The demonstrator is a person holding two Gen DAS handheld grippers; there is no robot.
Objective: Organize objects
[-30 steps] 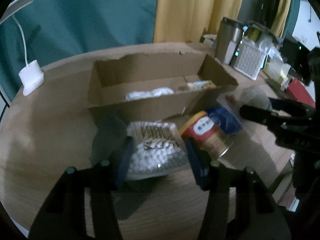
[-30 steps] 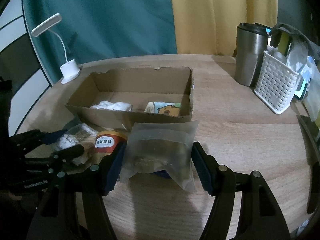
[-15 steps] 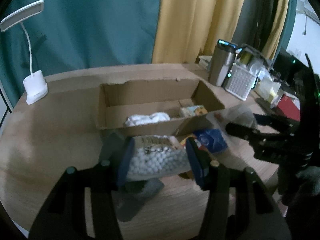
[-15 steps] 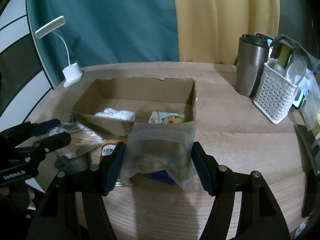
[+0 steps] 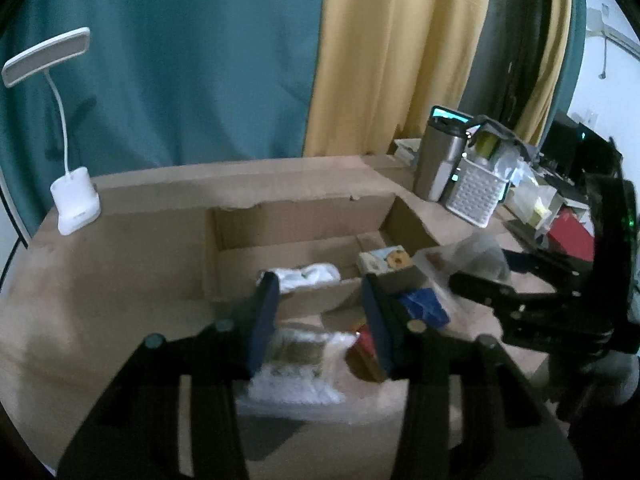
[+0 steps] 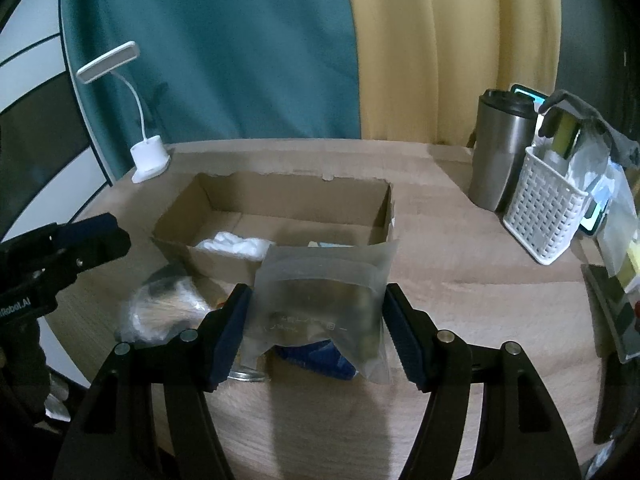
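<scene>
An open cardboard box (image 5: 304, 216) (image 6: 280, 196) sits mid-table with a white cloth (image 5: 308, 274) (image 6: 236, 246) and a small cartoon packet (image 5: 386, 260) inside. My left gripper (image 5: 320, 320) is open and empty, raised above a bag of white beads (image 5: 298, 368) (image 6: 164, 310) lying on the table in front of the box. My right gripper (image 6: 316, 328) is shut on a frosted zip bag (image 6: 324, 300) (image 5: 476, 258), held above the table near the box's front wall. A blue packet (image 5: 424, 308) (image 6: 316, 354) and a red can (image 5: 364, 350) lie below.
A white desk lamp (image 5: 74, 204) (image 6: 150, 158) stands at the back left. A steel tumbler (image 5: 440, 160) (image 6: 500, 152) and a white basket (image 5: 478, 194) (image 6: 548, 216) of items stand at the right, with clutter beyond.
My left gripper let go of the bead bag, which dropped to the table, and the gripper rose. My right gripper lifted slightly with the zip bag still held.
</scene>
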